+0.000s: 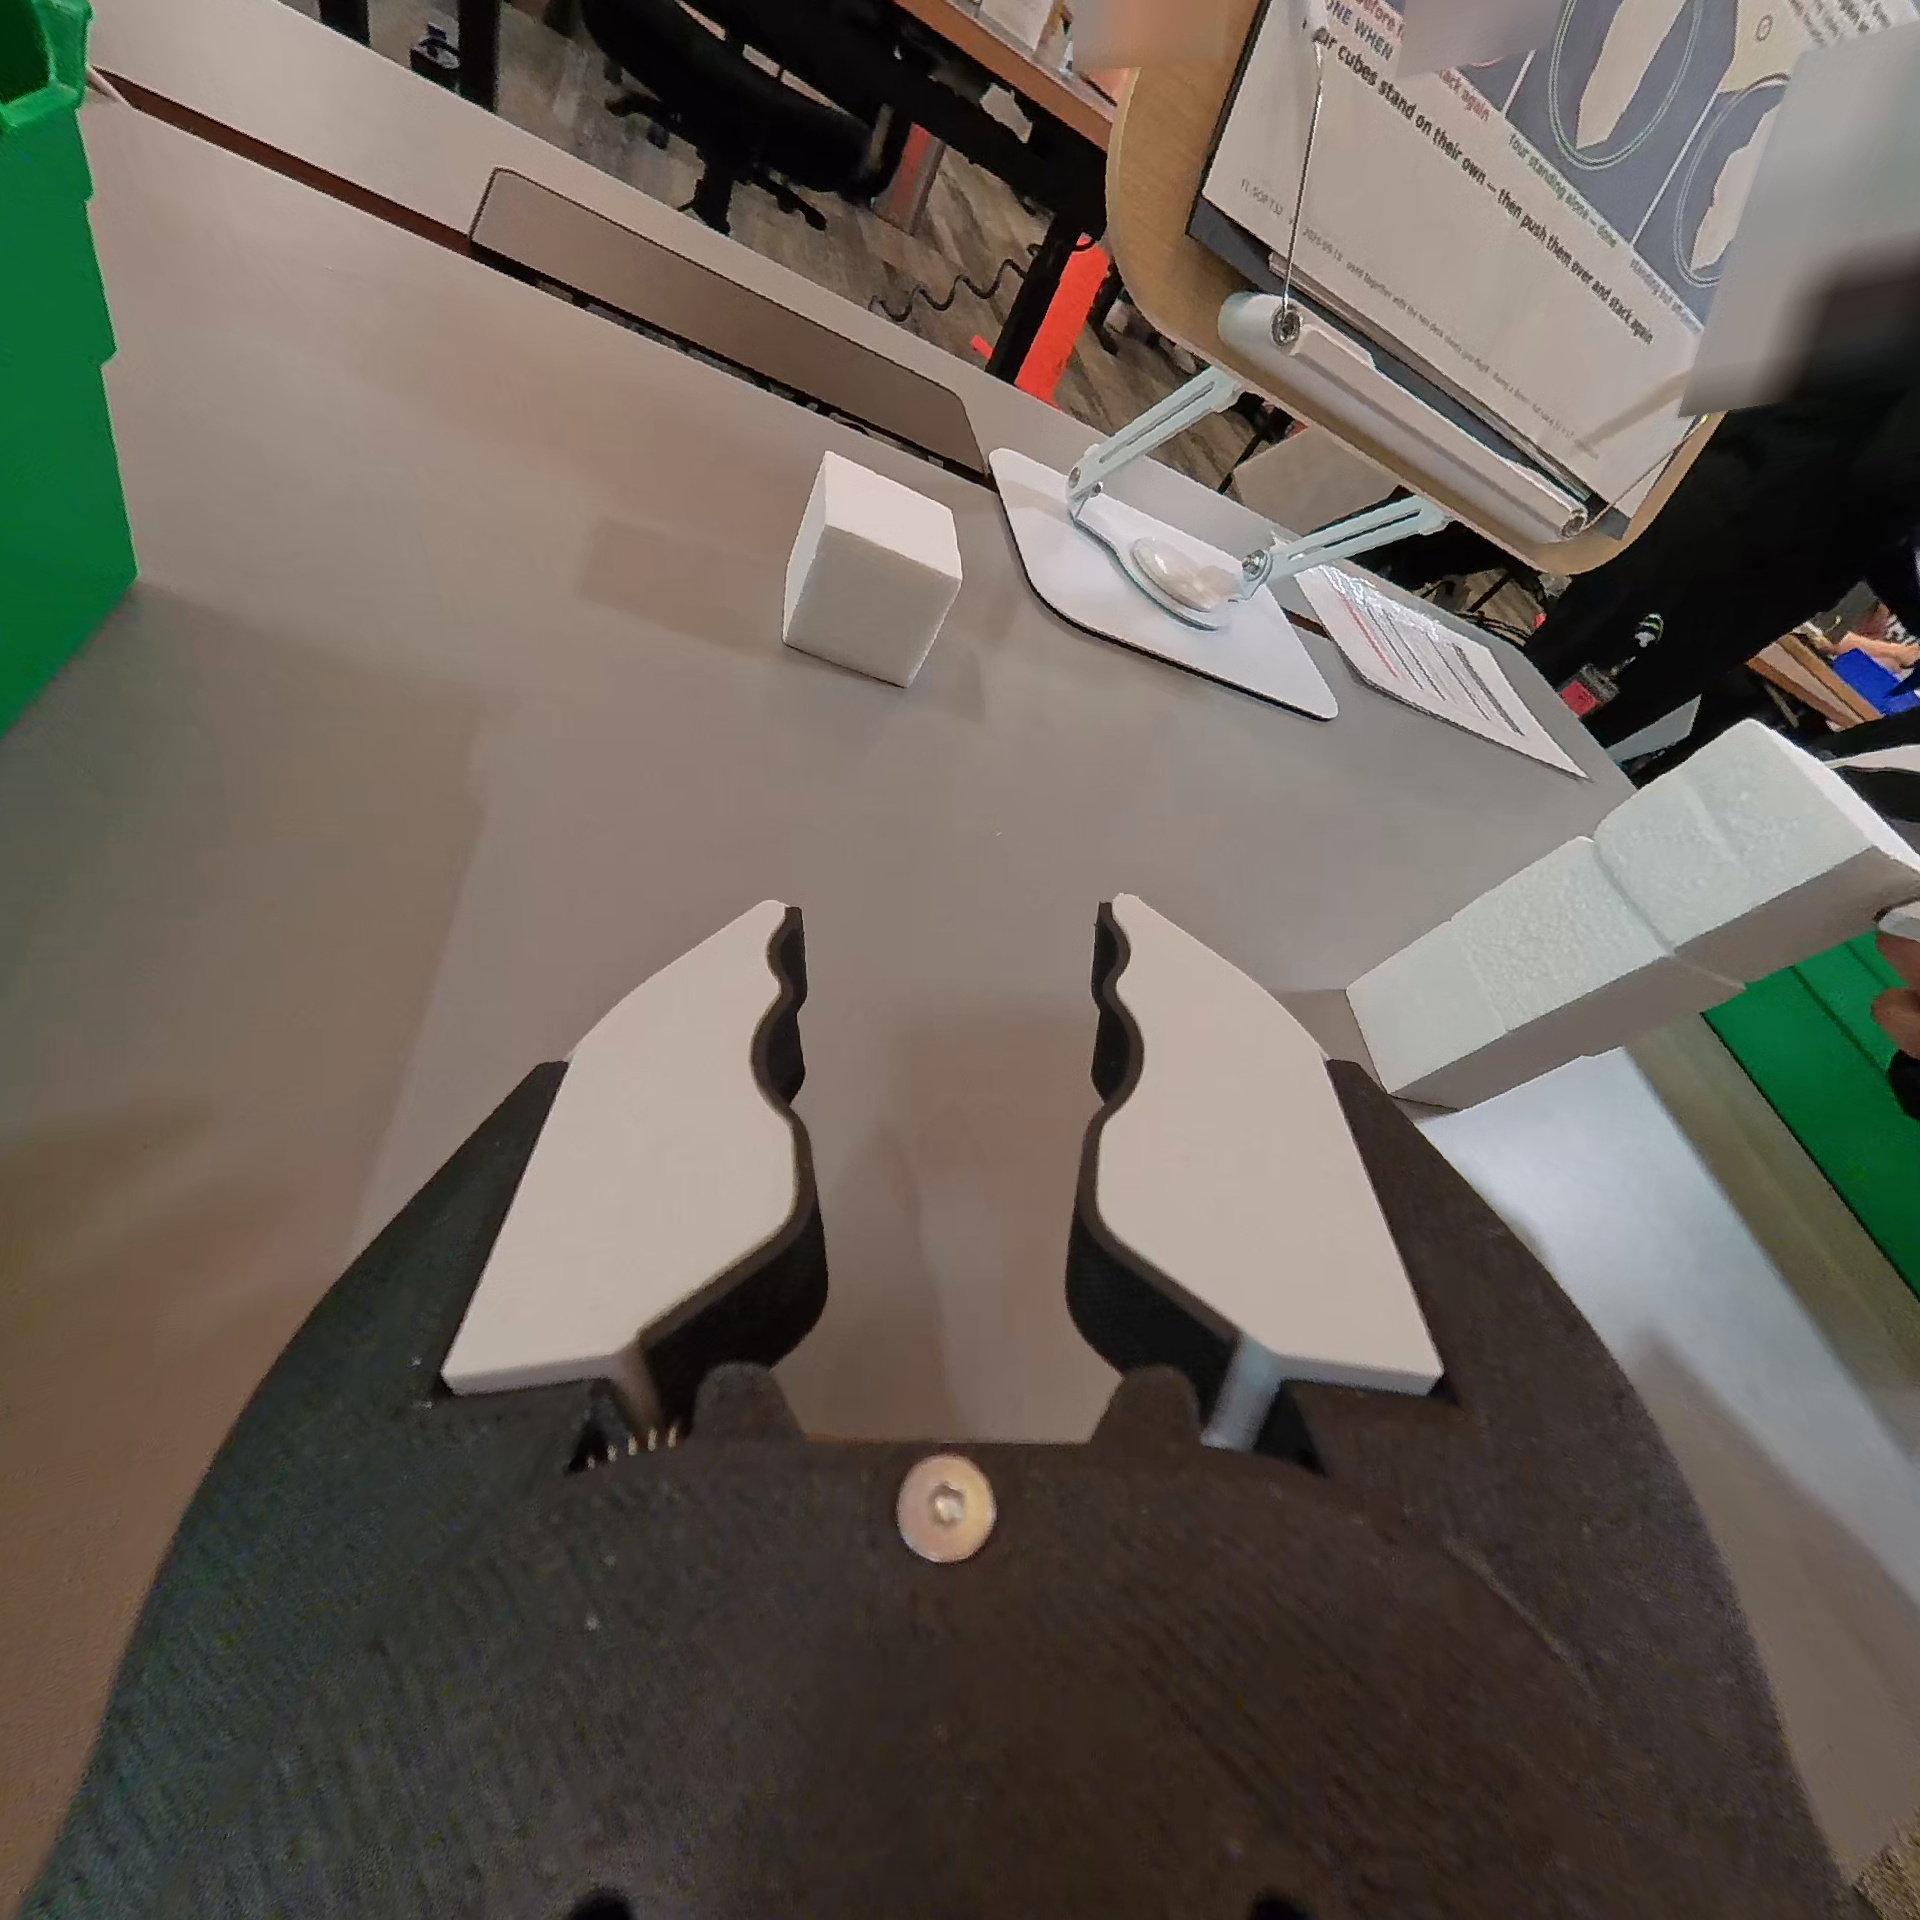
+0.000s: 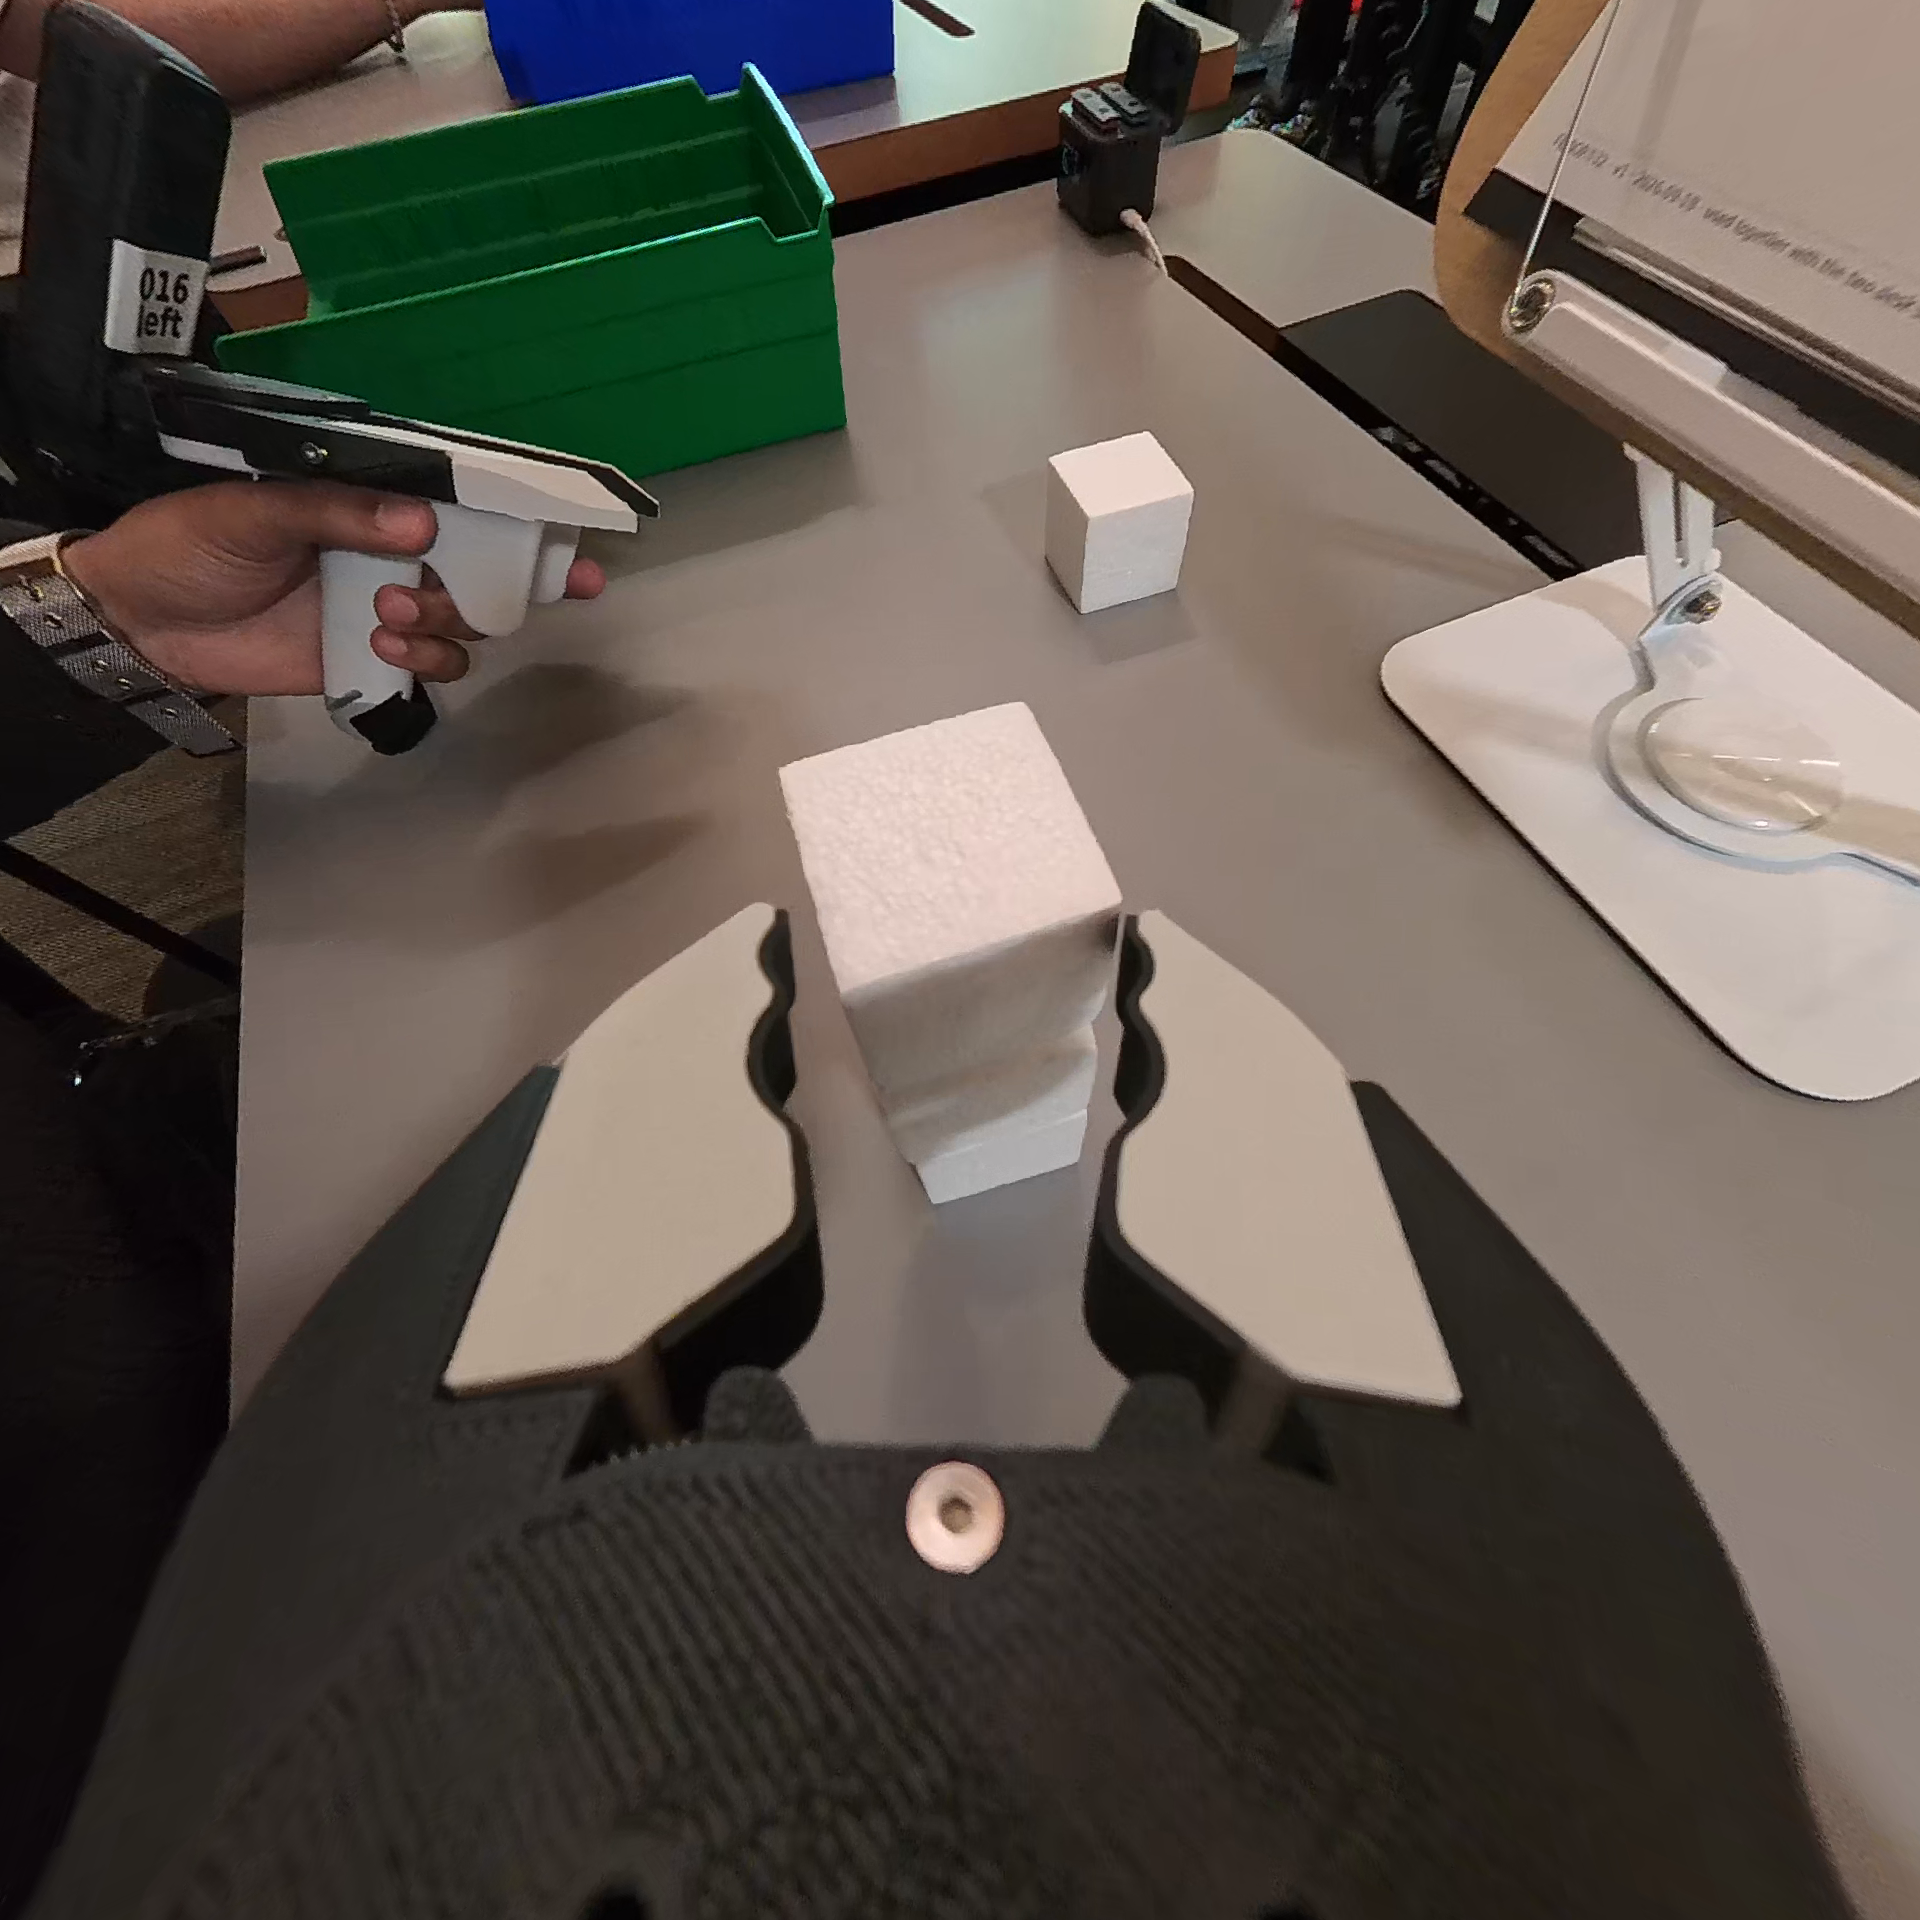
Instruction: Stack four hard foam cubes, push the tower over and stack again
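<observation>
So the right gripper [image 2: 951,935] has its jaws spread around a stack [image 2: 961,935] of three white foam cubes on the grey table [image 2: 1299,1299]. The right finger looks like it's touching the top cube's side, while the left finger has a clear gap, so it isn't clamped. The stack's a bit crooked, with the cubes offset from each other.

The left gripper [image 1: 948,914] is empty, jaws apart, hovering over bare table. A lone cube [image 1: 871,569] sits well ahead of it, near the white stand [image 1: 1164,613] holding a printed sheet. A green bin [image 2: 582,301] sits at the far left of the table.
</observation>
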